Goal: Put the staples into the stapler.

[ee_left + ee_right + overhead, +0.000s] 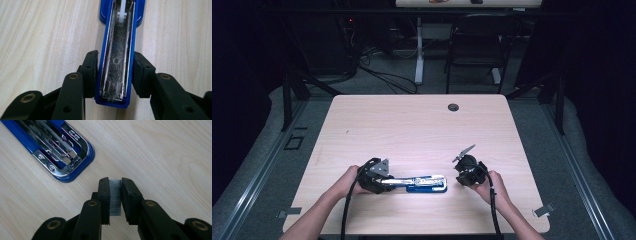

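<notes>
A blue stapler lies opened out flat near the table's front edge. My left gripper is shut on its folded-back blue cover. Both pads press on the cover's sides, and its metal-lined inside faces up. The stapler's base, with its chrome magazine and plate, rests on the wood. My right gripper hovers just right of that end. In the right gripper view, the right gripper is shut on a short silver strip of staples, held upright between the jaws.
The light wooden table has a round cable hole at its far edge. A black chair and a white desk leg stand beyond the table. Dark curtains line both sides.
</notes>
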